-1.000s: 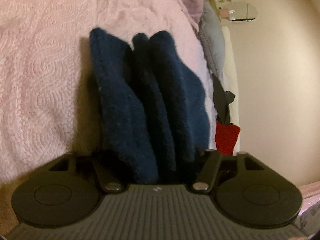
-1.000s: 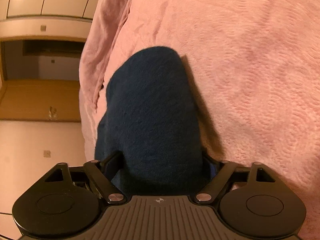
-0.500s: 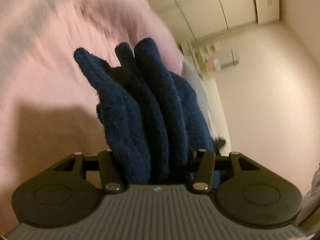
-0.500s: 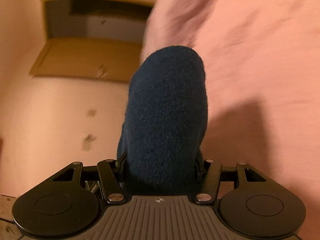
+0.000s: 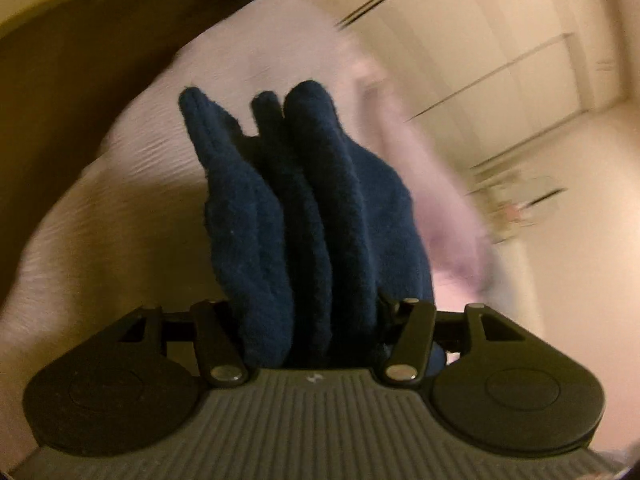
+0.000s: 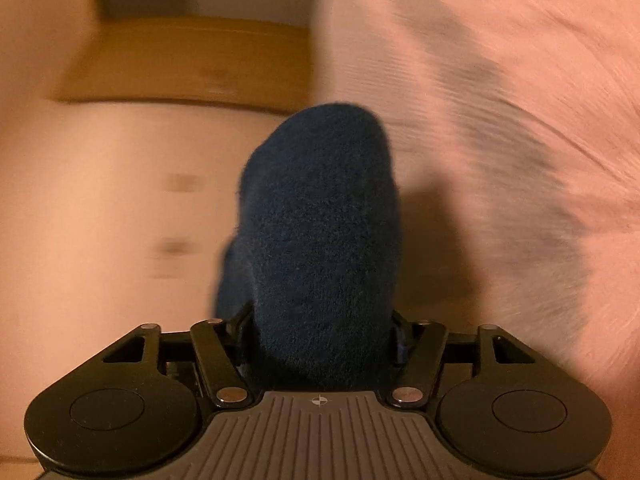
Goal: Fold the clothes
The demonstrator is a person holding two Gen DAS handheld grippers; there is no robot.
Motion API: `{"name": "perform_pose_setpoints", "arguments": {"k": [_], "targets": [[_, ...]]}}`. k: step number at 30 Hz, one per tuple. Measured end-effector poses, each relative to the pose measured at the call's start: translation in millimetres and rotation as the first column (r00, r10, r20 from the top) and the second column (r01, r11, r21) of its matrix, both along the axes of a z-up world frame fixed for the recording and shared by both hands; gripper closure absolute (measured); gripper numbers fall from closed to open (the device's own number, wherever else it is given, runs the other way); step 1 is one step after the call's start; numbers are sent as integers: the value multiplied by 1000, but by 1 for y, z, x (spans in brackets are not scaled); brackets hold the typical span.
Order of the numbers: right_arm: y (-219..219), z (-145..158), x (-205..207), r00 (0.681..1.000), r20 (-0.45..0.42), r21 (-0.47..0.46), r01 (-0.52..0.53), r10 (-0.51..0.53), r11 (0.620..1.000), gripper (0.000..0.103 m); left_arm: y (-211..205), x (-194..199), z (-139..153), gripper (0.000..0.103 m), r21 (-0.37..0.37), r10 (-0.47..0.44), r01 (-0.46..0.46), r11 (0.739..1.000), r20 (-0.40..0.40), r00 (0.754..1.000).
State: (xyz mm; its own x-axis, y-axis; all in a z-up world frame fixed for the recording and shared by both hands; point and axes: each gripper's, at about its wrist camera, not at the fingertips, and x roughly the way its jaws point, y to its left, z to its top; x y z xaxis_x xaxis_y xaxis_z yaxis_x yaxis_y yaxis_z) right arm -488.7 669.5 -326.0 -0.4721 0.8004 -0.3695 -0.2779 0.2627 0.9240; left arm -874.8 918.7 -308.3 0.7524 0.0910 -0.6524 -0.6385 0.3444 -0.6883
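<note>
A: What is each gripper doing?

B: The left gripper (image 5: 312,320) is clamped on a bunched part of a dark navy, fuzzy knitted garment (image 5: 304,208); three thick folds of it stand up between its jaws. The right gripper (image 6: 320,336) pinches another part of the same navy knit (image 6: 320,240), one rounded hump rising from its jaws.

A: Where is the garment?

B: Held in both grippers in front of a pale pink quilted bedspread (image 5: 132,184). Both views are smeared with blur, so I cannot tell whether any of it touches the bedspread, or where it sits relative to the bedspread's edges.

A: Which step, then?

B: My judgement: the cloth is being carried or swung, which fits either bringing one end over for a fold or shifting a bundle already folded.

A: And next?

B: Either way, both grips must hold firm until the knit lies flat on the bedspread.
</note>
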Motion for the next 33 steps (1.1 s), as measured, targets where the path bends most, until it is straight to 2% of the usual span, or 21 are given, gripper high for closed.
{"name": "perform_pose_setpoints", "arguments": {"k": [1,2,3,4,6,9,11,13,15,17,19,22,24,27,28,31,33], "targets": [[15,-12,-9,1000,22,-30,7,-6,1000,38,10,-1,-23,45,-22,-6,5,1000,-63,998],[30,-24,-18,999,44,-61,14,-11,998,32,16,-3,-37,43,-38,-14,12,999,-58,998],[45,-37,-28,998,66,-91,22,-16,996,31,19,-8,-41,43,-53,-7,7,999,-11,1000],[46,-31,-30,996,88,-102,26,-17,994,30,21,-12,-42,43,-59,-5,6,998,25,1000],[45,-18,-32,991,131,-120,34,-18,992,29,18,-18,-32,43,-37,-18,19,999,22,1000],[37,19,-35,957,289,-160,45,4,986,29,4,-32,-9,47,1,-7,7,1000,-8,1000],[27,49,-48,891,451,-186,45,45,981,29,-16,-50,13,49,42,43,-42,998,-30,999],[17,75,-68,807,583,-213,39,95,976,29,-36,-67,35,49,63,106,-102,993,-62,992],[6,91,-90,732,667,-245,43,136,969,29,-65,-90,47,52,75,161,-154,985,-97,982],[-6,102,-107,691,700,-278,31,180,960,29,-98,-100,60,54,75,189,-182,980,-107,976],[-20,106,-125,669,708,-306,4,225,952,30,-125,-110,72,61,78,211,-202,976,-130,969],[-36,103,-153,646,712,-332,-36,276,943,38,-147,-127,81,64,81,241,-231,970,-154,958],[-41,106,-166,645,705,-349,-45,294,936,44,-156,-139,86,64,87,234,-221,971,-183,955],[-44,115,-187,638,706,-358,-55,309,932,45,-143,-139,76,64,65,201,-191,979,-232,952],[-40,119,-194,624,720,-355,-45,304,934,45,-133,-142,73,64,63,185,-175,983,-234,954],[-10,121,-221,596,759,-325,0,261,946,45,-94,-151,62,58,79,126,-113,990,-199,972],[14,119,-236,566,792,-300,37,227,953,45,-58,-157,47,57,83,67,-55,995,-157,985]]}}
